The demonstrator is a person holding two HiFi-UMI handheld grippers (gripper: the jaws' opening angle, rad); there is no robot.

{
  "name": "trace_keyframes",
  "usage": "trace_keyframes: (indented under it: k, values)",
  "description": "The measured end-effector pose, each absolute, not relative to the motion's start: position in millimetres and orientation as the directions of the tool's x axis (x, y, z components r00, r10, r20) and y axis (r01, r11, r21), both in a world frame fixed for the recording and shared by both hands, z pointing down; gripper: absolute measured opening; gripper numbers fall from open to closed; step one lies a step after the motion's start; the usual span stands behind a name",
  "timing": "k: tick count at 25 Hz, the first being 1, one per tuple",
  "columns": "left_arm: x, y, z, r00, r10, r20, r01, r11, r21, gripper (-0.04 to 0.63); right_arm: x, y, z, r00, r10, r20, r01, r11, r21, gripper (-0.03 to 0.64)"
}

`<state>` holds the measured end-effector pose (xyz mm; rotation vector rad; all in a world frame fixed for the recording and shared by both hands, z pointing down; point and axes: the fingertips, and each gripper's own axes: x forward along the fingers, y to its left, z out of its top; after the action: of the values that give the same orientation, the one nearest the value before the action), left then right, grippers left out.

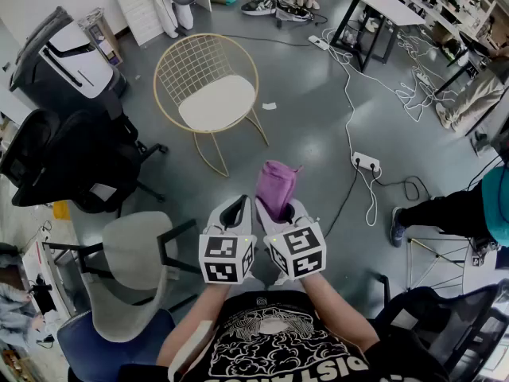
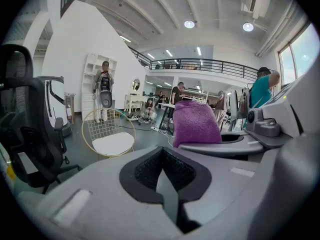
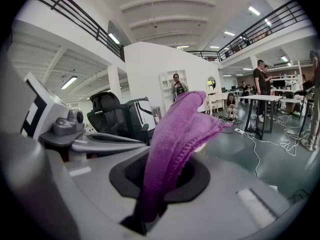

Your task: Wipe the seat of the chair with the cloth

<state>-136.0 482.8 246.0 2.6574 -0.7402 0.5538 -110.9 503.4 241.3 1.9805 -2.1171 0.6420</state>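
Observation:
The gold wire chair (image 1: 205,70) with a white seat cushion (image 1: 216,102) stands on the grey floor ahead of me, and shows small in the left gripper view as the chair (image 2: 108,133). My right gripper (image 1: 278,210) is shut on a purple cloth (image 1: 276,188) that sticks up from its jaws; the cloth (image 3: 172,144) fills the middle of the right gripper view. Beside it, my left gripper (image 1: 235,212) is shut with nothing in it, and the cloth (image 2: 195,122) shows to its right. Both grippers hang in the air well short of the chair.
Black office chairs (image 1: 75,161) stand at the left, and a grey and blue chair (image 1: 127,285) is near my left elbow. A white power strip (image 1: 365,162) and cables (image 1: 354,78) lie on the floor at the right. A person's leg (image 1: 433,212) is at the right edge.

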Motion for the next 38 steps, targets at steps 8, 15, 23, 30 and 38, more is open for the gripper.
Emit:
trace_keyframes:
  k: [8,15,23,30,38]
  values:
    - [-160.5,459.6,251.9,0.795,-0.408,0.449,-0.541,-0.812,0.219,-0.003,-138.2,478.4,246.7,-0.102,-0.897,0.430,-0.981,0.019,-0.194,0.063]
    - [-187.4,427.2,253.6,0.792,-0.421,0.442,-0.559,-0.791,0.249,-0.003,-167.7,448.4,244.8,-0.133,-0.878,0.460,-0.983,0.059,-0.171,0.063]
    - [-202.5,400.1,264.6,0.766,-0.446,0.464,-0.599,-0.757,0.262,-0.003,-176.8,420.5,258.7,-0.191,-0.852,0.487,-0.973,0.099,-0.209,0.063]
    - [-183.6,360.6,277.8,0.736,-0.471,0.486,-0.637,-0.724,0.263,-0.003,-158.6,384.1,272.8,-0.242,-0.836,0.493,-0.964,0.149,-0.221,0.061]
    - [-119.0,308.6,281.5,0.722,-0.487,0.492,-0.654,-0.713,0.254,-0.003,-95.4,329.3,274.7,-0.269,-0.832,0.486,-0.958,0.182,-0.220,0.063]
